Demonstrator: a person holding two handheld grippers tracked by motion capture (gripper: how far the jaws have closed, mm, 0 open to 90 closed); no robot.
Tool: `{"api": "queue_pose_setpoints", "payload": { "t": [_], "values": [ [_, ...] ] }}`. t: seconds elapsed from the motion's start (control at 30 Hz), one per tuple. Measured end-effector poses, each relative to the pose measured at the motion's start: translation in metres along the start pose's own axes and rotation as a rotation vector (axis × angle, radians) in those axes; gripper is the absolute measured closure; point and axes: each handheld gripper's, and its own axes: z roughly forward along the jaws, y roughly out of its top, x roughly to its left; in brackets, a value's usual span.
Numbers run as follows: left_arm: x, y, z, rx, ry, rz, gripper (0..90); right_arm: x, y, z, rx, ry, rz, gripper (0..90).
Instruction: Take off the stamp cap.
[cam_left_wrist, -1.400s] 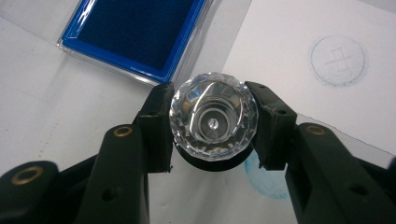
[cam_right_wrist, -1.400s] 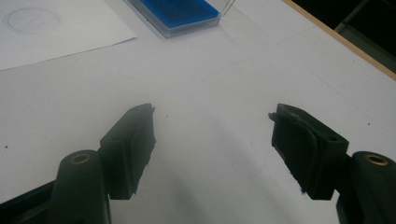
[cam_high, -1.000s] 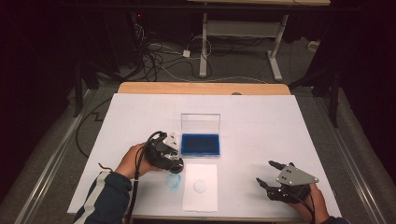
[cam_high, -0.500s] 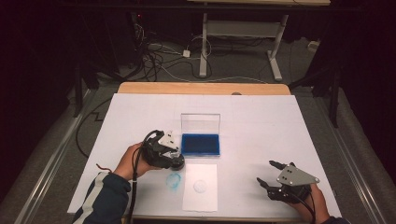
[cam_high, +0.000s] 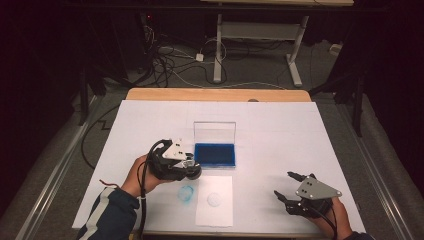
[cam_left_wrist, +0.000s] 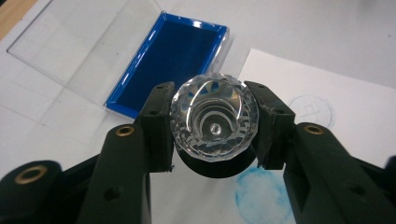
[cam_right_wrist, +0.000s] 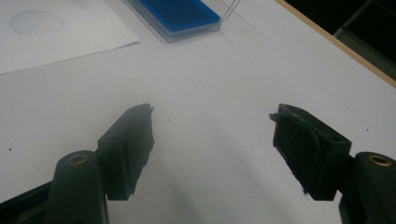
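Observation:
My left gripper (cam_left_wrist: 213, 127) is shut on a clear faceted round stamp (cam_left_wrist: 214, 116) with a black base, held above the table. It hovers just left of the open blue ink pad (cam_high: 215, 155), whose clear lid (cam_high: 214, 132) stands up behind it. Below the stamp lies a blue ink smudge (cam_high: 186, 194) on the table cover. A white paper sheet (cam_high: 215, 212) beside the smudge bears a faint round stamp print (cam_high: 215, 199). My left gripper (cam_high: 192, 167) sits between the smudge and the pad. My right gripper (cam_high: 287, 186) rests open at the front right, with nothing between its jaws (cam_right_wrist: 212, 116).
White paper covers the table (cam_high: 300, 135), with a wooden edge (cam_high: 215, 94) at the back. Cables and a desk frame lie on the dark floor beyond. The ink pad (cam_right_wrist: 180, 14) and the sheet (cam_right_wrist: 56, 32) lie well ahead of my right gripper.
My left gripper has carried the stamp slightly up and away from the blue smudge, toward the ink pad. The right gripper has stayed put.

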Motion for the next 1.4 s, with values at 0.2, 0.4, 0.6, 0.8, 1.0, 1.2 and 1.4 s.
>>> {"api": "queue_pose_setpoints", "payload": {
  "t": [0.2, 0.4, 0.6, 0.8, 1.0, 1.2, 1.4],
  "values": [
    [-0.008, 0.006, -0.003, -0.056, -0.022, 0.011, 54.3, 0.002, 0.002, 0.001, -0.015, 0.010, 0.002, 27.0],
    [-0.019, 0.014, -0.002, -0.064, -0.015, 0.036, 54.3, 0.006, 0.006, 0.003, -0.046, 0.036, 0.005, 25.5],
    [-0.023, 0.017, -0.003, -0.096, -0.015, 0.037, 54.3, 0.011, 0.012, 0.009, -0.067, 0.087, 0.011, 23.0],
    [-0.030, 0.022, 0.002, -0.113, -0.012, 0.036, 54.3, 0.017, 0.023, 0.020, -0.075, 0.097, 0.001, 20.6],
    [-0.038, 0.027, 0.009, -0.131, -0.038, 0.051, 54.3, 0.025, 0.034, 0.031, -0.083, 0.116, -0.028, 21.6],
    [-0.043, 0.032, 0.014, -0.146, -0.055, 0.058, 54.3, 0.031, 0.045, 0.042, -0.097, 0.155, -0.045, 20.8],
    [-0.047, 0.036, 0.018, -0.167, -0.076, 0.056, 54.3, 0.036, 0.055, 0.051, -0.108, 0.200, -0.044, 18.6]
  ]
}}
